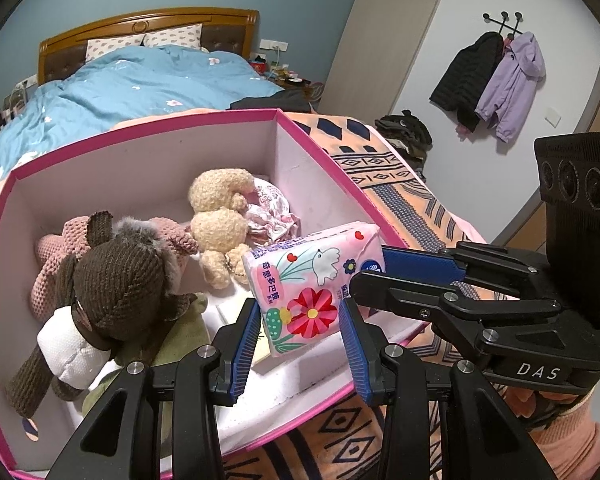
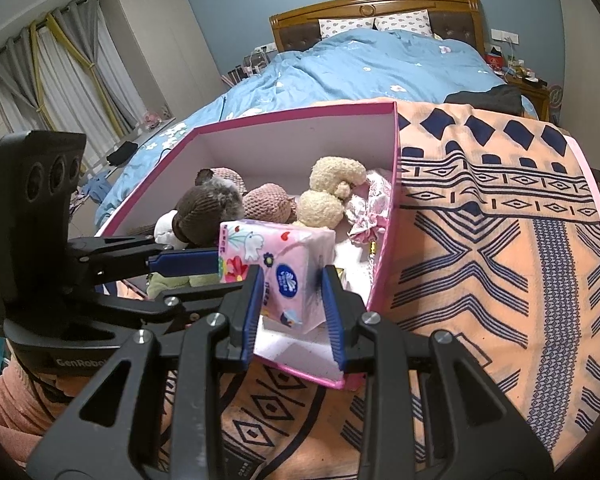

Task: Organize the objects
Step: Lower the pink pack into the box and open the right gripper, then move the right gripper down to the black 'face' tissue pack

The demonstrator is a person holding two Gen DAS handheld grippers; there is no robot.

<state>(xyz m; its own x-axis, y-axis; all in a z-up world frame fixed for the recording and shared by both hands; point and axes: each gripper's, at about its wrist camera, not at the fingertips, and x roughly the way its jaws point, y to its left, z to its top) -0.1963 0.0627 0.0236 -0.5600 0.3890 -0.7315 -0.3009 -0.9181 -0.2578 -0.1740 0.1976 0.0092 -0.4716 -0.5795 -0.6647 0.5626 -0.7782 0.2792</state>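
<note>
Pink floral tissue pack (image 1: 312, 284), grasped between both the left gripper (image 1: 300, 344) and right gripper (image 2: 290, 312), hides the pink-rimmed cardboard box's (image 1: 148, 160) floor.

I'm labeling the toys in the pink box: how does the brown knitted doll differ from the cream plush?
The brown knitted doll is dark, ribbed yarn, nearer the camera; the cream plush is pale, curly-furred, smaller-looking, and lies deeper toward the far corner. Both lie inside the pink box.

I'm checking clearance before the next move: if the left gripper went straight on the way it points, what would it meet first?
The pink tissue pack, sitting between the left gripper pads already; whether they touch it is unclear.
</note>
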